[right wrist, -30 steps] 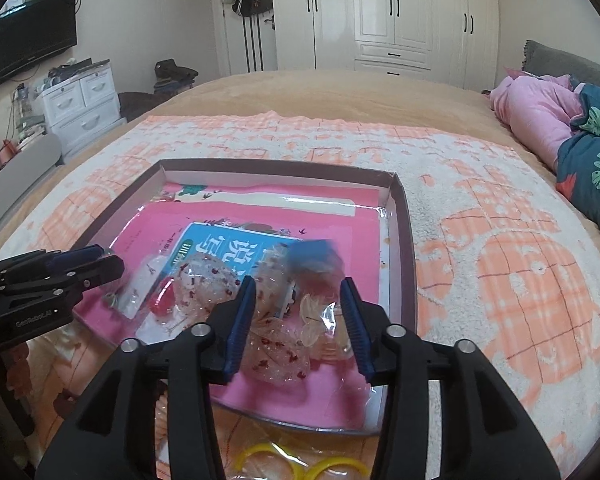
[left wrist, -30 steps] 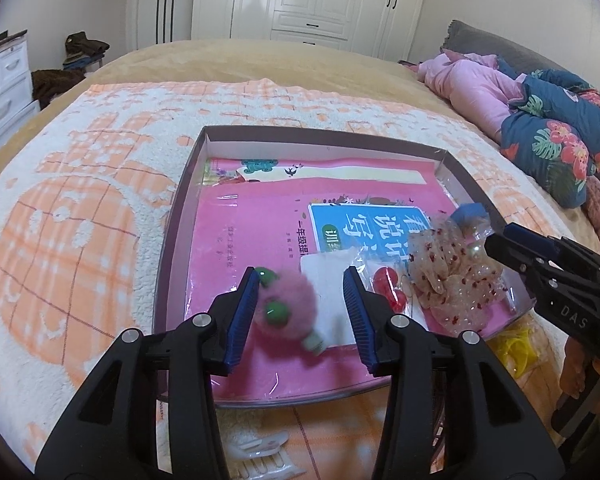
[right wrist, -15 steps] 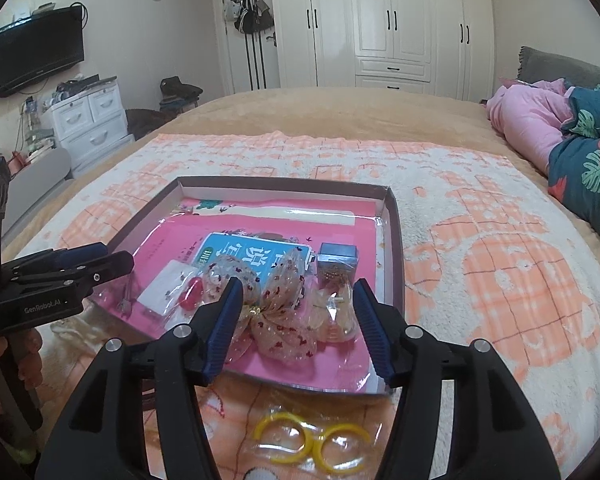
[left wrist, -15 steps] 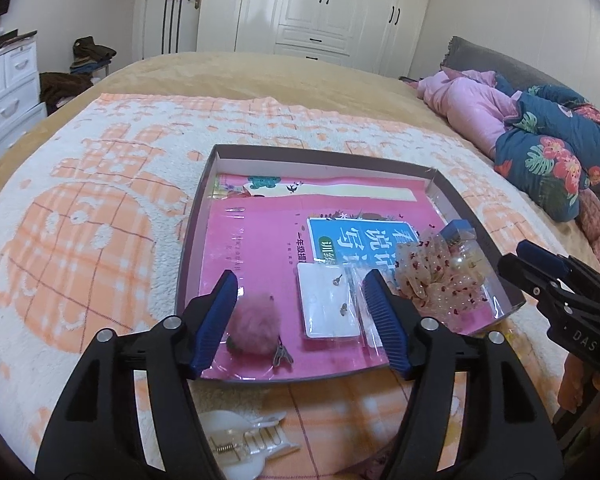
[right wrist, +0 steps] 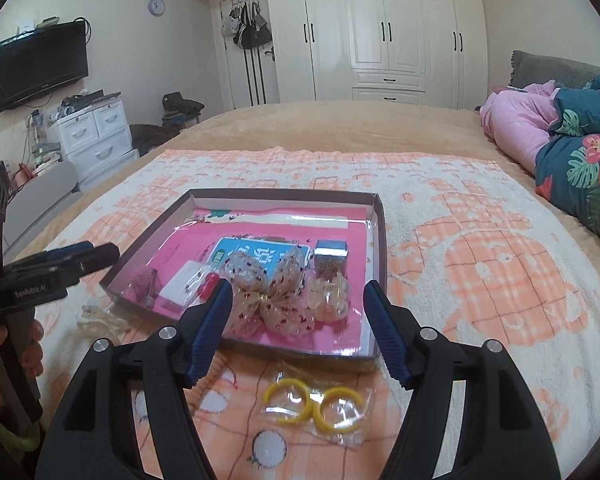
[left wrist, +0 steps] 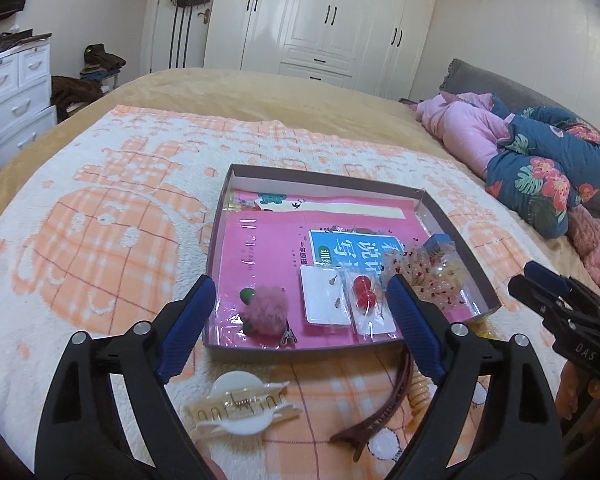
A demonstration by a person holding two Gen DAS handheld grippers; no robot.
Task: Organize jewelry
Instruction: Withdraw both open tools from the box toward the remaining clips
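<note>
Pink-lined shallow box (left wrist: 456,222) sits on the bed's orange-and-white blanket (left wrist: 100,240), and it's already collecting stuff: a fuzzy pink pom clip (left wrist: 265,312) near the front left, a white earring card (left wrist: 325,301), a little bag with red bead earrings (left wrist: 365,300), then a spotted sheer bow (right wrist: 269,297) and a small blue box (right wrist: 331,249) over on the right.

Both claws are empty and pulled back from the box edge. The left claw (left wrist: 300,320) is wide open, nothing between the pads, hovering over the near edge of the box. The right claw (right wrist: 298,326) is also spread wide with nothing in it.

Looks like we're between pickups. Still loose on the blanket: a white claw hair clip (left wrist: 242,402) just below the left claw, a dark red headband (left wrist: 384,404) next to it, an orange coil hair tie (left wrist: 418,392) tucked behind the headband, and a clear bag of yellow rings (right wrist: 314,400) right under the right claw.

My guess for next: left drops onto the white clip, right goes for the ring bag. The bag is slippery and flat on fuzzy fabric, so pinching a raised fold seems smarter. The headband overlaps the coil tie, so that pair may snag.
</note>
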